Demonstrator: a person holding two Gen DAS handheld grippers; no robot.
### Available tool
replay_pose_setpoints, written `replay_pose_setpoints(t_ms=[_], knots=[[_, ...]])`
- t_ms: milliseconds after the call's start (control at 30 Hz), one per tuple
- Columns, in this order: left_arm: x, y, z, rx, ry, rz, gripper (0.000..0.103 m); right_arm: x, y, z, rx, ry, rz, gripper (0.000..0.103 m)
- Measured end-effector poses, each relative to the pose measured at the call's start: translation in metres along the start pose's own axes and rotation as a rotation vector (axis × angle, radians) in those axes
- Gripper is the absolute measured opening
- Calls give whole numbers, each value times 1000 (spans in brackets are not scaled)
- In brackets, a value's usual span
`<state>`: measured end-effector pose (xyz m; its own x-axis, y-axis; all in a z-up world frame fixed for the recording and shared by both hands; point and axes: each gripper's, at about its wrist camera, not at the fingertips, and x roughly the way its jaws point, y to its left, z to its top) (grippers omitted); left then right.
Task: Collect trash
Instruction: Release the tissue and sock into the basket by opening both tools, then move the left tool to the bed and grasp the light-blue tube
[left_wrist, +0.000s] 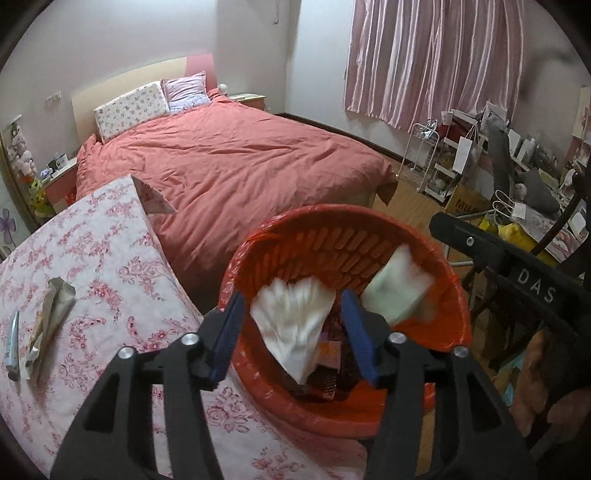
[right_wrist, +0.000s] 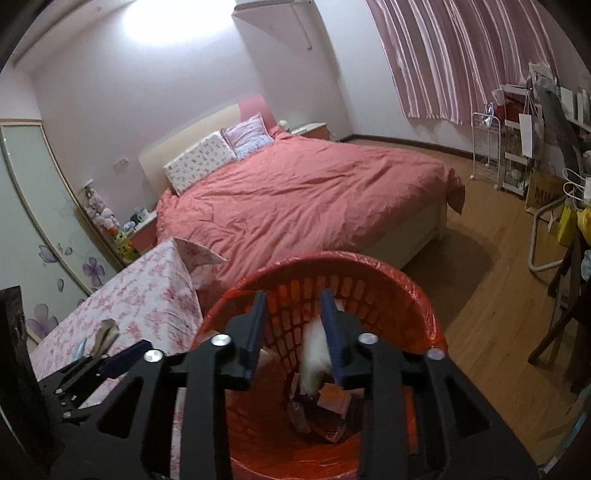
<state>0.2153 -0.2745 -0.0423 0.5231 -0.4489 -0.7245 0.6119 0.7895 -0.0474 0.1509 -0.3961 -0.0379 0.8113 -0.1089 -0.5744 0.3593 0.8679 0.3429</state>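
Both tools hang over the red bin (left_wrist: 424, 373) beside the floral-clothed table (left_wrist: 110, 258). The left tool (left_wrist: 291, 332) has its jaws apart, a blurred white tissue (left_wrist: 295, 317) loose between them, over the bin. The right tool (right_wrist: 295, 332) is also parted, another white wad (right_wrist: 314, 354) beside its right finger. A crumpled wrapper (left_wrist: 48, 314) and a tube (left_wrist: 13, 343) lie on the table

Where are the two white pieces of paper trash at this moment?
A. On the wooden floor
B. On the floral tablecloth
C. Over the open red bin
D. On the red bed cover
C: both white pieces show blurred over the mouth of the red bin, with the floral tablecloth to its left.
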Motion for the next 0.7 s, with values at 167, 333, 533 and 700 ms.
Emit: replay_pose_setpoints(t_ms=[167, 333, 533, 700], knots=[[-6, 22, -8, -5, -2, 75, 68, -6, 2, -7, -6, -3, -20, 56], [-25, 57, -23, -22, -12, 179, 79, -15, 20, -8, -62, -33, -59, 75], [-54, 130, -50, -111, -9, 310, 81, -17, 47, -17, -119, -38, -74, 82], [-74, 206, -71, -226, -3, 440, 81, -13, 76, -29, -169, -14, -52, 82]])
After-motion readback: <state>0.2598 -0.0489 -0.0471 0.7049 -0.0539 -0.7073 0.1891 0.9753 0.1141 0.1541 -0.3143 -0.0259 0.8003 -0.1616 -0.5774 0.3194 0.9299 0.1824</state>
